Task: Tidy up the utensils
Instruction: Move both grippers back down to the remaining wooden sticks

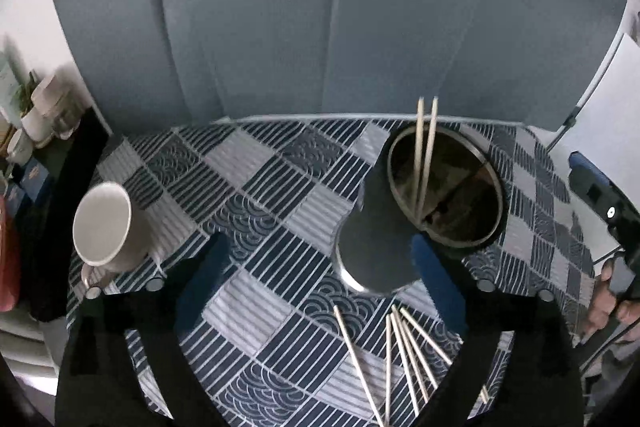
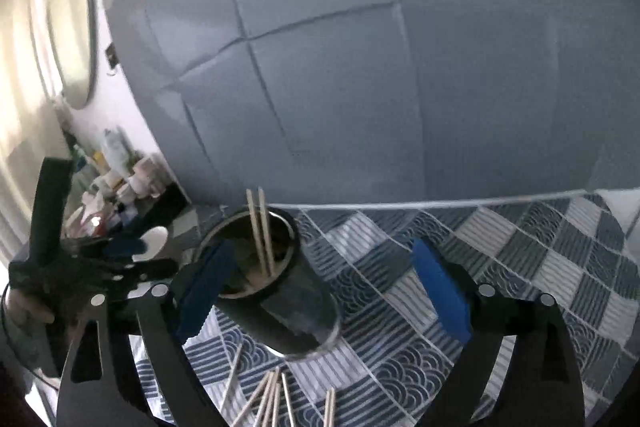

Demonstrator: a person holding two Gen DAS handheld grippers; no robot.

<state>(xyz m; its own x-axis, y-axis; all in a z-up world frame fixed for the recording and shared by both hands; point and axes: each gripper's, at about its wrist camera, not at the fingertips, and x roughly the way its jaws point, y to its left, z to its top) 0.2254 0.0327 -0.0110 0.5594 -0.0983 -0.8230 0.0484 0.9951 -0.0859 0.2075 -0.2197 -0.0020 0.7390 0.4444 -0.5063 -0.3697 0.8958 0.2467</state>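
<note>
A dark round holder point(image 1: 404, 227) is seen standing on the desk point(image 1: 256, 187), near its far edge. Two chopsticks point(image 1: 424, 155) are stood up inside it. More loose chopsticks point(image 1: 404, 351) are laid flat near the front edge. A white cup point(image 1: 104, 227) is placed at the left edge. The left gripper point(image 1: 320, 267) is held wide apart, with nothing gripped. The right gripper point(image 2: 320, 287) is spread apart too, the holder sitting between its fingers, not squeezed
</note>
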